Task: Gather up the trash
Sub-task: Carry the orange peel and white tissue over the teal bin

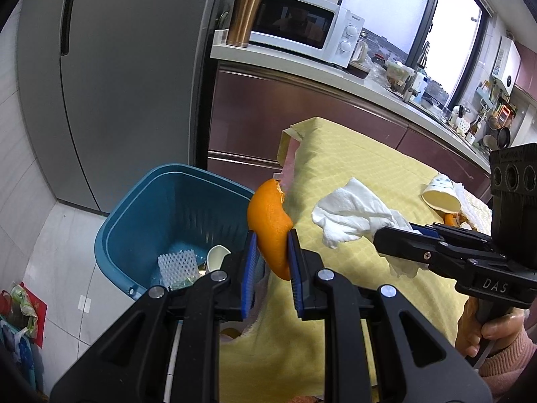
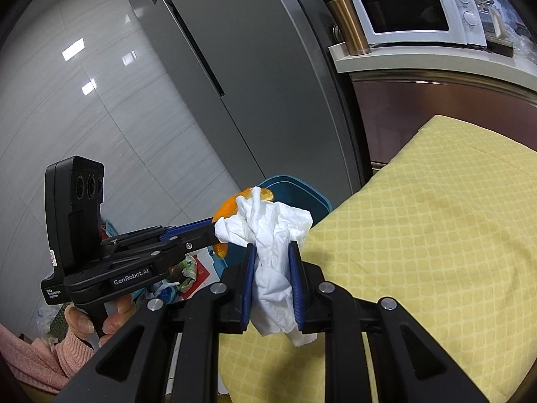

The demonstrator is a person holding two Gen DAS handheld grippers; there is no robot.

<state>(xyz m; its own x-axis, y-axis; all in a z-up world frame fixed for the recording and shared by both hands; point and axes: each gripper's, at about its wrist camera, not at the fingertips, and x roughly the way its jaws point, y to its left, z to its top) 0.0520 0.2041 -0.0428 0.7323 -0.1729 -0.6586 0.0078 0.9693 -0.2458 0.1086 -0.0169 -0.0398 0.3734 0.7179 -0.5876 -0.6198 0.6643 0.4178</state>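
Observation:
My left gripper is shut on an orange peel and holds it at the table's left edge, just right of the blue trash bin. My right gripper is shut on a crumpled white tissue and holds it above the yellow tablecloth. The tissue and the right gripper also show in the left wrist view. The left gripper with the peel shows in the right wrist view, with the bin behind it. The bin holds white foam netting and other scraps.
A crushed paper cup and orange peel bits lie on the tablecloth at the far right. A grey fridge stands behind the bin. A counter with a microwave and a copper tumbler runs behind the table. Bags lie on the floor.

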